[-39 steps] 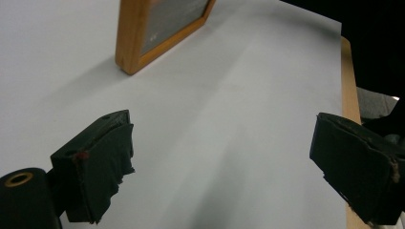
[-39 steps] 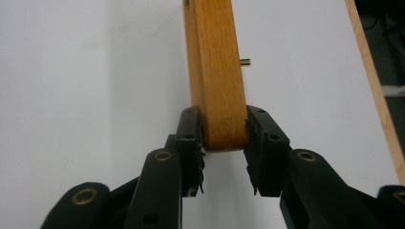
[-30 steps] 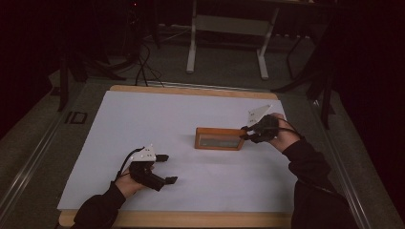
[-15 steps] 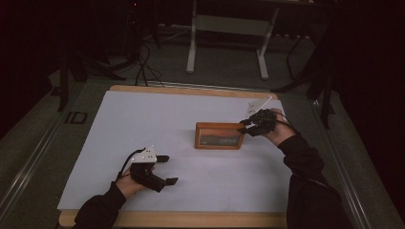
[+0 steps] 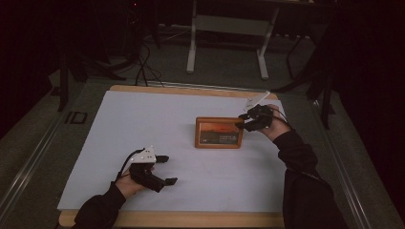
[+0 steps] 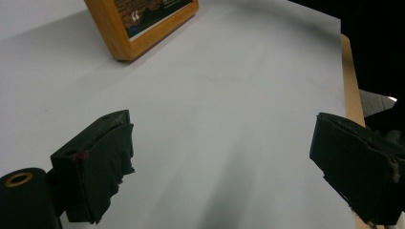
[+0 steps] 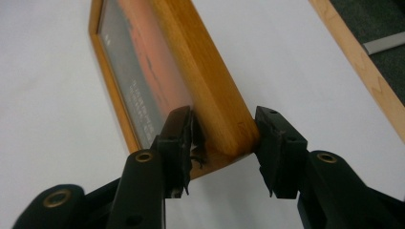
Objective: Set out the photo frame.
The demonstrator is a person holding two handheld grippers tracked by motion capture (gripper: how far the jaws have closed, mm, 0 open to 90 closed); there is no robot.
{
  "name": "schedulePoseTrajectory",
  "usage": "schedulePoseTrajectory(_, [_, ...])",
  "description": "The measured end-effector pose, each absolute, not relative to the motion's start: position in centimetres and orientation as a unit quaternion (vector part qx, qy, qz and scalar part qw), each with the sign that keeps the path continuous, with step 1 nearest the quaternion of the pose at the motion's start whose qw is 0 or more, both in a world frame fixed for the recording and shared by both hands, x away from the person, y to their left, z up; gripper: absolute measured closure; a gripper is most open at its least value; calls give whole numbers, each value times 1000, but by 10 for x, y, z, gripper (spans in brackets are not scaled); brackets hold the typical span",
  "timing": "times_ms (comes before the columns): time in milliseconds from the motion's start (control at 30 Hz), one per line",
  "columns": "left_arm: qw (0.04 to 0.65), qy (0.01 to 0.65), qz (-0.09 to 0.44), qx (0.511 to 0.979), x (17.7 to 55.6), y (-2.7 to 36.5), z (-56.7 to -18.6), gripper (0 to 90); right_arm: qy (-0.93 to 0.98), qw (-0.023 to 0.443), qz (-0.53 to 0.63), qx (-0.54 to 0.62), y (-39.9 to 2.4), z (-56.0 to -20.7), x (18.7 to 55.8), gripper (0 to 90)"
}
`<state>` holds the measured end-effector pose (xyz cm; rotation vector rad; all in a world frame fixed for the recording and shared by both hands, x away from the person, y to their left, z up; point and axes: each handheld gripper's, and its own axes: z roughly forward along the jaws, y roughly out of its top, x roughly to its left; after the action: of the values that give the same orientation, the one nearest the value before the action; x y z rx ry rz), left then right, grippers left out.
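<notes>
Right black two-jaw gripper (image 5: 241, 121) is clamping the right end of the orange-printed wooden picture frame (image 5: 218, 132), which is standing propped at frame centre on the white table sheet (image 5: 143, 119). Lower left, the left gripper (image 5: 167, 170) is resting wide open, well apart from the frame.

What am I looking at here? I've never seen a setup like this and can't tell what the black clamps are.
No robot: a person holds a hand-operated gripper in each hand. The high view looks down on a white-covered table. The other two pictures come from cameras riding on each gripper. A wooden picture frame stands tilted up on the table. The right gripper has its jaws closed on the frame's corner. The left gripper hangs open over bare table, holding nothing.
</notes>
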<state>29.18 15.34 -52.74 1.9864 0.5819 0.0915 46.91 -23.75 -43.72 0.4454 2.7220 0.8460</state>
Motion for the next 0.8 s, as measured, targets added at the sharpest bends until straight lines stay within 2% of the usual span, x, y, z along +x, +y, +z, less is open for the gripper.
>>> schedulePoseTrajectory(600, [506,235,38,829,291,152,-528,78,927,111,278,225,-235,-434,462,559])
schedulePoseTrajectory(800, [507,235,39,828,291,152,-527,78,926,122,281,221,-235,-437,461,468])
